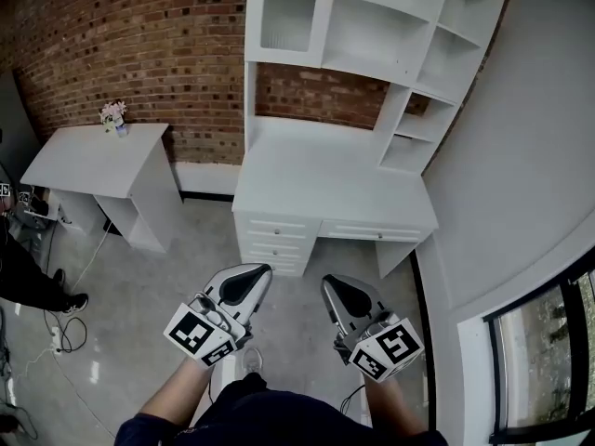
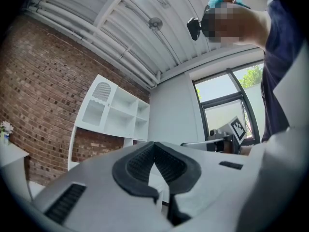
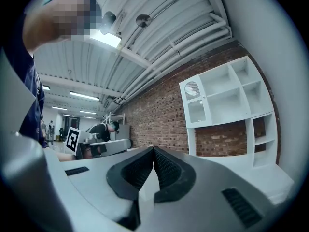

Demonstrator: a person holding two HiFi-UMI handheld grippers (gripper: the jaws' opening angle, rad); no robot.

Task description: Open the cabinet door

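Note:
The white cabinet door (image 1: pixel 285 17) with an arched pane is shut at the top left of the hutch on the white desk (image 1: pixel 325 179). It also shows in the left gripper view as the cabinet door (image 2: pixel 95 105) and in the right gripper view as the cabinet door (image 3: pixel 195 103). My left gripper (image 1: pixel 265 269) and right gripper (image 1: pixel 327 280) hang side by side over the floor, well short of the desk. Both are shut with nothing between their pads, as the left gripper (image 2: pixel 154 143) and right gripper (image 3: pixel 153 148) close-ups show.
Drawers (image 1: pixel 277 242) sit under the desk's left half. A smaller white table (image 1: pixel 93 161) with a flower pot (image 1: pixel 113 114) stands at the left against the brick wall. A person (image 1: pixel 28 277) and floor cables (image 1: pixel 60 333) are at the far left. A white wall and window are at the right.

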